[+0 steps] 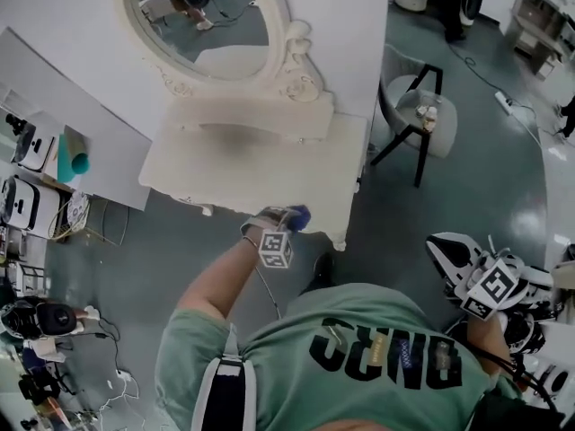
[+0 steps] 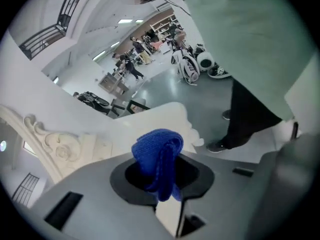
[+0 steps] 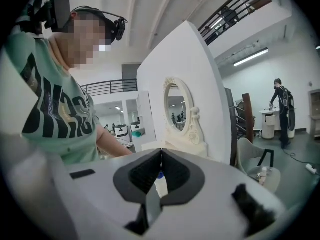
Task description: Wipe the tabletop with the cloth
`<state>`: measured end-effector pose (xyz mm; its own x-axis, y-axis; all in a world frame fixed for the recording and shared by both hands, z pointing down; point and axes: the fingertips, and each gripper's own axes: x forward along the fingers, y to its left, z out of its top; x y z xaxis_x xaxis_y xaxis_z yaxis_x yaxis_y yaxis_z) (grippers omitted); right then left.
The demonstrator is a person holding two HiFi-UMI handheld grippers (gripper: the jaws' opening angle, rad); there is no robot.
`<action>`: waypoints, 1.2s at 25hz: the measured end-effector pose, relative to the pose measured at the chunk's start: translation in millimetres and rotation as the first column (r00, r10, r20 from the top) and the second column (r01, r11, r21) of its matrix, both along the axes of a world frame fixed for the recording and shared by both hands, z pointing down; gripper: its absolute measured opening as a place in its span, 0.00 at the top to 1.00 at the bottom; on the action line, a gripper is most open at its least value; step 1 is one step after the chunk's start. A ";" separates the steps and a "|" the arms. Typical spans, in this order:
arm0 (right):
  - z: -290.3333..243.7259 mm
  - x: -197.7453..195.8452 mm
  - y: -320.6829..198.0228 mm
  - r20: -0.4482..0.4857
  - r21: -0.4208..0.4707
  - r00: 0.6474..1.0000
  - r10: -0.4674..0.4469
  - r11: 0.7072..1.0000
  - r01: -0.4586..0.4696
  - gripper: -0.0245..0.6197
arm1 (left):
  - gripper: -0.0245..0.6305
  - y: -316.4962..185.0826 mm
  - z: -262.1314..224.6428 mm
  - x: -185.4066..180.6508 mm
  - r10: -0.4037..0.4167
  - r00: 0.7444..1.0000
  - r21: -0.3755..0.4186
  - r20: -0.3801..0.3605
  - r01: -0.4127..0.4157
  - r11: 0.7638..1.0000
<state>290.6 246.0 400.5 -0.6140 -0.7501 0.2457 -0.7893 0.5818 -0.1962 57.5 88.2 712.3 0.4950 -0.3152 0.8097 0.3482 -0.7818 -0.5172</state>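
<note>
We see the left claw (image 2: 161, 176) clamped on a bunched, bright blue knitted cloth (image 2: 159, 159). The cloth's folds swell up between the dark pads. In the head view this claw (image 1: 280, 224) holds the cloth (image 1: 298, 215) at the front edge of the cream-white carved tabletop (image 1: 260, 164), near its front right corner. We cannot tell whether the cloth touches the surface.

The right claw (image 3: 160, 156) has its jaws pressed together with nothing between them. In the head view it (image 1: 485, 281) hangs well off the tabletop, beyond that front right corner, at the person's right side over the grey floor (image 1: 404, 214).

An oval mirror in an ornate cream frame (image 1: 289, 57) stands at the tabletop's back edge. A grey round-seated chair with black legs (image 1: 422, 119) stands apart from the tabletop's right edge.
</note>
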 end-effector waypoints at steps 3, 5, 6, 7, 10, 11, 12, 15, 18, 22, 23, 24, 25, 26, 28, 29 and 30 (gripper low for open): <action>8.4 0.0 -24.2 -0.005 -0.019 1.000 0.022 1.000 -0.022 0.94 | 0.82 -63.6 -13.2 55.6 0.019 0.999 0.055 -0.034 -0.018 0.998; 12.8 -1.7 -50.9 -0.002 -0.034 0.999 0.052 0.998 -0.052 0.94 | 0.82 -109.5 -10.6 86.1 0.029 0.999 0.075 -0.038 -0.026 0.997; 14.1 -4.0 -64.4 -0.001 -0.042 0.998 0.066 0.997 -0.066 0.94 | 0.82 -129.8 -7.5 98.7 0.033 0.999 0.078 -0.035 -0.030 0.996; 15.3 -6.5 -77.7 -0.004 -0.052 0.997 0.078 0.996 -0.078 0.94 | 0.82 -146.8 -4.7 109.5 0.037 0.999 0.076 -0.030 -0.035 0.996; 18.5 -10.4 -116.5 -0.023 -0.072 0.993 0.114 0.991 -0.115 0.94 | 0.82 -184.4 5.7 129.3 0.058 0.998 0.067 -0.001 -0.058 0.996; 19.4 -10.1 -127.6 -0.028 -0.076 0.992 0.126 0.989 -0.127 0.94 | 0.82 -194.4 11.7 132.9 0.063 0.998 0.067 0.009 -0.063 0.996; 20.3 -9.2 -136.7 -0.032 -0.081 0.990 0.138 0.987 -0.140 0.94 | 0.82 -202.1 18.1 136.0 0.065 0.998 0.065 0.016 -0.066 0.996; 23.0 -6.4 -154.5 -0.045 -0.100 0.985 0.167 0.980 -0.171 0.94 | 0.82 -211.6 32.3 141.3 0.068 0.998 0.041 0.018 -0.069 0.997; 25.4 -6.0 -166.0 -0.052 -0.115 0.982 0.182 0.976 -0.187 0.94 | 0.82 -213.2 36.0 144.0 0.059 0.998 0.011 -0.015 -0.059 0.998; 25.2 -10.4 -174.4 -0.053 -0.111 0.985 0.165 0.979 -0.170 0.94 | 0.83 -213.7 36.6 143.8 0.048 0.998 -0.012 -0.031 -0.048 0.999; 24.4 -12.3 -174.0 -0.052 -0.106 0.987 0.154 0.982 -0.159 0.94 | 0.83 -210.5 37.1 140.9 0.051 0.999 -0.011 -0.021 -0.051 0.999; 23.4 -13.7 -172.3 -0.051 -0.101 0.988 0.144 0.984 -0.148 0.94 | 0.83 -205.1 37.8 136.6 0.058 0.998 -0.006 -0.008 -0.058 0.998; 22.6 -14.2 -169.4 -0.049 -0.095 0.990 0.134 0.986 -0.138 0.94 | 0.83 -197.2 38.5 131.0 0.068 0.998 -0.003 0.003 -0.068 0.998; 21.9 -13.9 -165.5 -0.047 -0.089 0.991 0.124 0.988 -0.128 0.94 | 0.83 -187.3 39.2 124.0 0.080 0.997 -0.003 0.013 -0.080 0.997; 20.3 -11.9 -154.8 -0.041 -0.074 0.994 0.104 0.991 -0.107 0.94 | 0.83 -162.7 39.5 105.7 0.097 0.995 -0.010 0.030 -0.097 0.995; 19.0 -10.5 -147.4 -0.036 -0.066 0.995 0.092 0.993 -0.094 0.94 | 0.83 -148.3 38.7 94.8 0.097 0.995 -0.016 0.039 -0.097 0.995; 17.2 -8.8 -138.3 -0.031 -0.056 0.996 0.079 0.995 -0.081 0.94 | 0.83 -131.9 37.5 83.3 0.092 0.995 -0.024 0.047 -0.091 0.996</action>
<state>281.8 107.7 417.6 -0.5447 -0.7805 0.3067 -0.8386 0.5051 -0.2039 140.9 -43.7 749.7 0.4812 -0.2528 0.8393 0.4426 -0.7564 -0.4816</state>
